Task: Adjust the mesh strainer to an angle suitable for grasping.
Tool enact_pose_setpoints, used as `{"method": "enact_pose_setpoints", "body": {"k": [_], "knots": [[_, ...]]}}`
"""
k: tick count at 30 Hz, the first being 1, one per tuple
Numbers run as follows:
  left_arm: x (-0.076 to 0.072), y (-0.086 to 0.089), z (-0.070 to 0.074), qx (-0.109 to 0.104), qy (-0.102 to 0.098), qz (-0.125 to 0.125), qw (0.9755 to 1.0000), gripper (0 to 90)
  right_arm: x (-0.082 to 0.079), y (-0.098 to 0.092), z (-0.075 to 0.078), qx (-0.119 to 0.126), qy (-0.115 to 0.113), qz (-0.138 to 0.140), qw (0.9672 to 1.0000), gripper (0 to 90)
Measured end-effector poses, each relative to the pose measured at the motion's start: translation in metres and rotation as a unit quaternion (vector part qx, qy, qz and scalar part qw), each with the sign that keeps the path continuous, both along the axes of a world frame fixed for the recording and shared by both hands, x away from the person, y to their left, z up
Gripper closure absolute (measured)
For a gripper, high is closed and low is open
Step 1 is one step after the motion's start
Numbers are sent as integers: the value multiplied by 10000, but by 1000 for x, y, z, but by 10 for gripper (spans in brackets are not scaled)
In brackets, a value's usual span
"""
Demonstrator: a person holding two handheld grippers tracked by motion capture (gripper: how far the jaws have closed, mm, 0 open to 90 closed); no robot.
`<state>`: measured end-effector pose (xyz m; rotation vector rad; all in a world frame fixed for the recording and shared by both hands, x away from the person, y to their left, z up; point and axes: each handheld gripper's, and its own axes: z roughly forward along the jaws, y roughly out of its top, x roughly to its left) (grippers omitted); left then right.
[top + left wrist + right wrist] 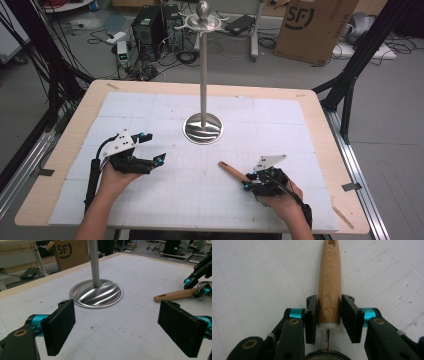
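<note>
White gridded table [150, 107] held a tall metal stand [203, 70] with round base [203, 128] at centre. Left forearm came in from the bottom left, hand palm-up and cupped under the left gripper [150, 146], which pointed toward the right and slightly away, resting low over the mat, well apart from the stand base; its jaws stood wide apart with nothing between them, bare mat showing through the gap in the left gripper view. Right hand came in from the bottom right, wrist angled inward, right gripper [249, 180] pointing up-left along the mat. Its jaws were nearly closed, clamped on both sides of the wooden handle [329, 290], near the handle's metal-shaft end. The handle lay flat on the mat, front right of the stand base, free end with hole pointing toward the stand.
</note>
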<state>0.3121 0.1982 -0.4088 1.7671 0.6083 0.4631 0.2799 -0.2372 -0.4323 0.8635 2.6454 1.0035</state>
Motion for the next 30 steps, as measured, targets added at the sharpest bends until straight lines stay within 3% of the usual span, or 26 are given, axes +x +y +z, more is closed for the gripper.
{"method": "enact_pose_setpoints", "body": {"k": [4,12,20,30], "knots": [[0,0,0,4,-14,4,10000,151,0,-1,2,42,35,-111,9999,618],[0,1,1,0,-6,16,10000,152,-2,2,1,-222,69,-45,9997,635],[0,1,1,-3,-12,27,10000,152,-5,9,4,-426,17,242,9988,658],[0,0,0,28,-12,44,10000,152,-6,13,6,-623,81,171,9979,654]]}}
